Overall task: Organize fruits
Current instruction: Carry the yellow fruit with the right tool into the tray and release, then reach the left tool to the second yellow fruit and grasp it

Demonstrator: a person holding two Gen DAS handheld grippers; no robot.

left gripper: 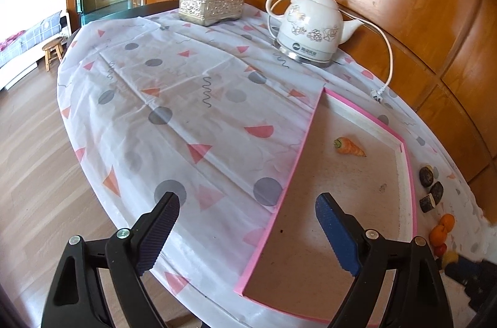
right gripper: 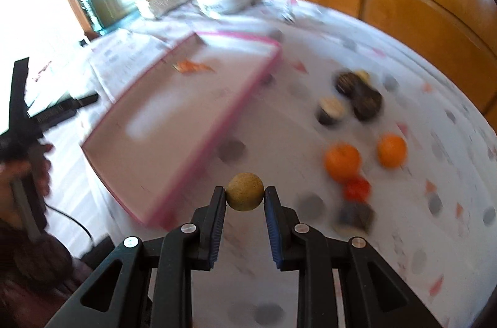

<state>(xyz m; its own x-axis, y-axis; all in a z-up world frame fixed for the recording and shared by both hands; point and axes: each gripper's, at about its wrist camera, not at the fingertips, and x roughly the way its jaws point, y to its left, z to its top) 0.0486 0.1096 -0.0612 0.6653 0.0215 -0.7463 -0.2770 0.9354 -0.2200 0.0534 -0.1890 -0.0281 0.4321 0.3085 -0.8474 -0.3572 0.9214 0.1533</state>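
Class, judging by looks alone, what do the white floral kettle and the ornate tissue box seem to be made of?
White floral kettle: probably glazed ceramic, being glossy white with printed flowers, on a shiny metal base. Ornate tissue box: embossed, pale metallic sheen, so perhaps metal or plated resin; unclear which.

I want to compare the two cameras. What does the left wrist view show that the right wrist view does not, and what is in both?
Only the left wrist view: the open left tool, holding nothing, and a wooden stool on the floor.

Only the right wrist view: the right tool shut on a small tan ball.

Both: the pink-edged tray with a carrot inside, the white kettle, the tissue box, two oranges and the dark fruit pieces beside the tray.
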